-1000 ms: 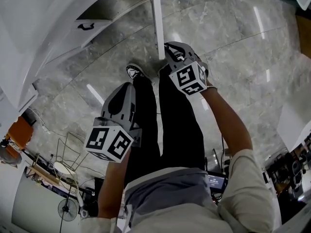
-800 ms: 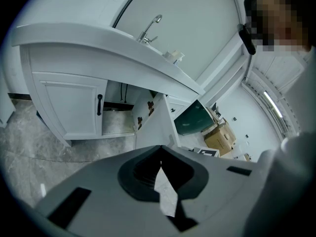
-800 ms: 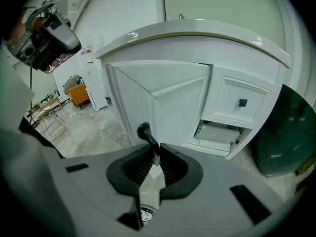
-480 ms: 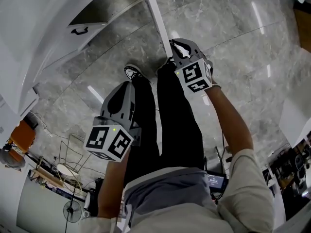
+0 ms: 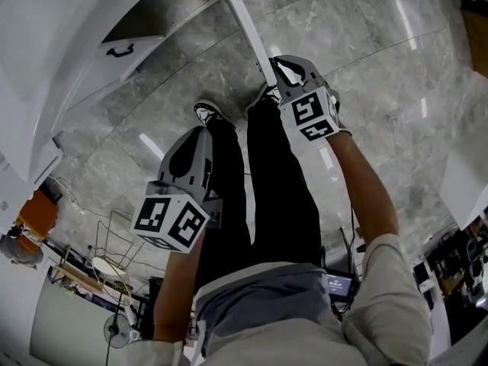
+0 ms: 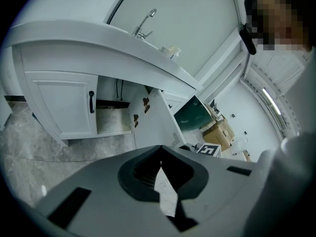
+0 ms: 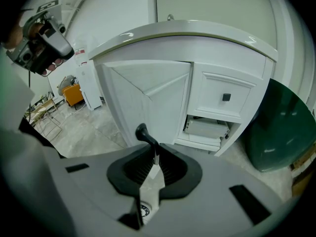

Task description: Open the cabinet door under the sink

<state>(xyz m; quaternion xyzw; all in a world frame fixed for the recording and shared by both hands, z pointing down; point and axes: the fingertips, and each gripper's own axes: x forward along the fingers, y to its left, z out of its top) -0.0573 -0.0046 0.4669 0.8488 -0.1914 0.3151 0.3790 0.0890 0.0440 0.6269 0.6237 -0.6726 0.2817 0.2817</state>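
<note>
The white cabinet door (image 7: 148, 95) under the sink stands swung out; in the head view I see it edge-on as a white strip (image 5: 245, 23). My right gripper (image 7: 155, 154) is shut on the door's black handle (image 7: 144, 134), and it shows at the door's lower edge in the head view (image 5: 278, 71). My left gripper (image 5: 200, 134) hangs back beside the person's legs, shut and empty (image 6: 160, 161). From the left gripper view I see the open compartment (image 6: 112, 116), the open door (image 6: 154, 122) and the faucet (image 6: 144, 24).
A second cabinet door with a black handle (image 6: 91, 101) stays closed on the left. A drawer front with a square knob (image 7: 225, 97) and a dark green bin (image 7: 281, 127) sit to the right. The floor is grey marble (image 5: 381, 67). The person's shoe (image 5: 207, 113) is near the door.
My right gripper has moved right and slightly up in the head view with the handle, and the door has swung further out. The left gripper has stayed put.
</note>
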